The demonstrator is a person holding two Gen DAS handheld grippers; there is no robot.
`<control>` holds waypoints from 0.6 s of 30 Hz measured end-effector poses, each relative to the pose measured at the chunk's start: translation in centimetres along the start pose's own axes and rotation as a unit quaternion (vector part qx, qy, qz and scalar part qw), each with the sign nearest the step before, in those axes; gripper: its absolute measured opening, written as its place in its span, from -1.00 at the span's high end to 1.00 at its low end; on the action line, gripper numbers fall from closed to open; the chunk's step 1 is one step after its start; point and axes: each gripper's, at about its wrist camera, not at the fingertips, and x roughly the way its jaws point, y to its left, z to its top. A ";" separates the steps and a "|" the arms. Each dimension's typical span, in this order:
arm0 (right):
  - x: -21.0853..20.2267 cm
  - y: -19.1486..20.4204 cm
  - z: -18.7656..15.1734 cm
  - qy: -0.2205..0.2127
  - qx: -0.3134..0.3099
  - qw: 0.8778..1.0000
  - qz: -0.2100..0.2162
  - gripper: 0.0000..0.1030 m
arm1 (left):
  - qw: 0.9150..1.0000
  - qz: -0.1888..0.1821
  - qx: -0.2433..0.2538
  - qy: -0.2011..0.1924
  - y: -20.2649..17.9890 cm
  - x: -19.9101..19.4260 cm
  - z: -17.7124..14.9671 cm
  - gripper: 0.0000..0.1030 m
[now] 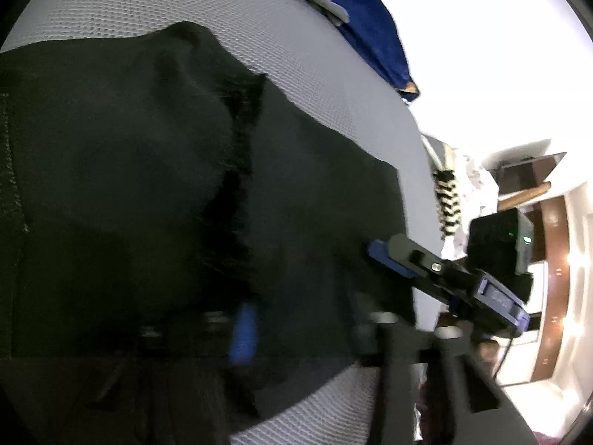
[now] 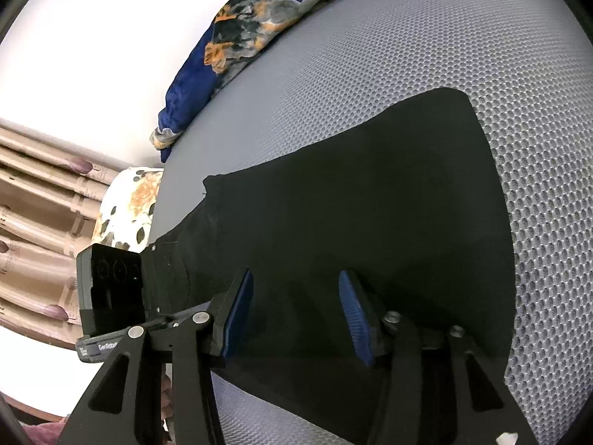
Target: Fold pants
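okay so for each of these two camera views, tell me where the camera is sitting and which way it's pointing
Left wrist: sits on the left gripper, looking down along its blurred fingers at the black pants on the grey mesh mat; the right gripper shows at the right.
Right wrist: sits on the right gripper, jaws apart, above the pants; the left gripper's body shows at the left.
Shared: pants, mat, blue floral blanket.

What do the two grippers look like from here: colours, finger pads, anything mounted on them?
Both are black frames with cut-out triangular arms and silver pivot bolts. The right gripper carries ribbed blue finger pads. The left gripper, seen from the right wrist camera's counterpart, shows blue pads, a black camera box with green lights and a thin black cable.
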 end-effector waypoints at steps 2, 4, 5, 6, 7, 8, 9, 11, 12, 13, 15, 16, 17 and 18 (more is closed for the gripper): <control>0.0 0.0 0.0 -0.003 -0.003 1.000 -0.005 0.11 | 1.000 0.016 -0.005 0.001 0.3 0.4 -0.1 0.93; 0.0 0.2 0.1 -0.007 -0.009 1.000 -0.015 0.11 | 1.000 0.016 -0.007 -0.006 0.3 0.1 -0.3 0.94; 0.1 0.3 0.1 -0.009 -0.013 1.000 -0.021 0.11 | 1.000 0.022 -0.001 -0.009 0.1 0.0 -0.3 0.94; 0.1 0.5 0.1 -0.010 -0.019 0.999 -0.027 0.11 | 0.999 0.032 0.011 -0.013 -0.4 -0.2 -0.4 0.94; 0.0 0.7 0.0 -0.012 -0.027 0.999 -0.036 0.11 | 0.999 0.038 0.020 -0.017 -0.7 -0.5 -0.5 0.94; 0.1 0.8 0.1 -0.013 -0.032 0.999 -0.041 0.11 | 0.998 0.041 0.031 -0.022 -1.3 -1.0 -0.5 0.94; 0.0 1.0 0.1 -0.013 -0.038 0.998 -0.047 0.11 | 0.998 0.043 0.041 -0.026 -1.6 -1.4 -0.6 0.94; 0.0 1.2 0.1 -0.016 -0.045 0.997 -0.054 0.10 | 0.996 0.058 0.059 -0.035 -2.1 -2.4 -0.6 0.94; -0.1 1.2 0.1 -0.016 -0.045 0.997 -0.053 0.09 | 0.995 0.065 0.067 -0.038 -2.2 -2.9 -0.5 0.94; -0.2 1.2 0.1 -0.017 -0.046 0.997 -0.053 0.09 | 0.994 0.072 0.071 -0.041 -2.1 -3.4 -0.5 0.94; -0.3 1.1 0.1 -0.021 -0.047 0.997 -0.056 0.08 | 0.993 0.082 0.071 -0.040 -1.4 -3.8 -0.4 0.94; -0.3 1.1 0.2 -0.023 -0.048 0.997 -0.059 0.08 | 0.993 0.087 0.068 -0.039 -0.8 -4.0 -0.4 0.94; -0.4 0.8 0.1 -0.023 -0.048 0.997 -0.059 0.08 | 0.993 0.090 0.062 -0.036 -0.1 -3.9 -0.4 0.94; -0.3 0.7 0.1 -0.023 -0.046 0.997 -0.057 0.08 | 0.994 0.090 0.059 -0.034 0.4 -3.8 -0.5 0.94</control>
